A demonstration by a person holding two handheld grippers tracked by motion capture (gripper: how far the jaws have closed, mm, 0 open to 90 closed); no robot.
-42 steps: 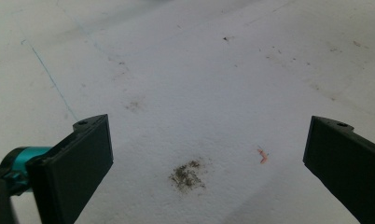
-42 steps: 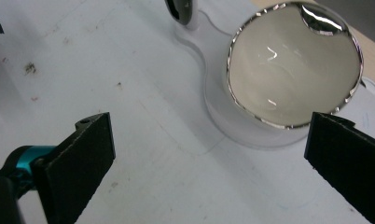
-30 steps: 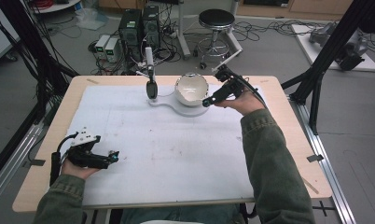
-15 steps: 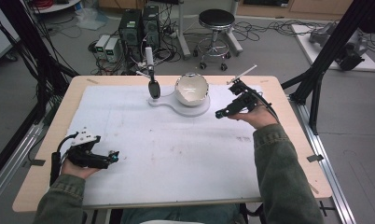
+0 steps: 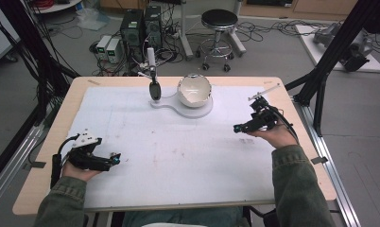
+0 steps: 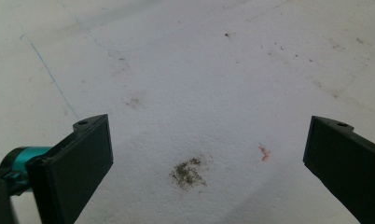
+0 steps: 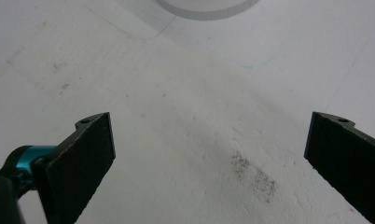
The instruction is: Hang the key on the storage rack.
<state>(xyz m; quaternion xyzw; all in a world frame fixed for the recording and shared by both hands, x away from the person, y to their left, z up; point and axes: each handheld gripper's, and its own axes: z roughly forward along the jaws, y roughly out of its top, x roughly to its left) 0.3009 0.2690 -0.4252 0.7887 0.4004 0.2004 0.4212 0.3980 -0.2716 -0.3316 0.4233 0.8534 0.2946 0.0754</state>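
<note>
Resting near the front-left corner, the left gripper [image 5: 113,160] has its jaws wide apart, holding nothing. Further back mid-table, the bowl [image 5: 194,90] sits tilted on its white stand [image 5: 203,110], beside the dark upright post [image 5: 155,89]. Over right, the right gripper [image 5: 237,127] is spread wide and empty too. Looks pretty much done to me, nothing left in hand.

A bowl [image 5: 194,90] sits on a flat base [image 5: 197,109] at the far middle of the surface [image 5: 178,151]; left gripper [image 5: 113,160] near left, right gripper [image 5: 238,127] right.
</note>
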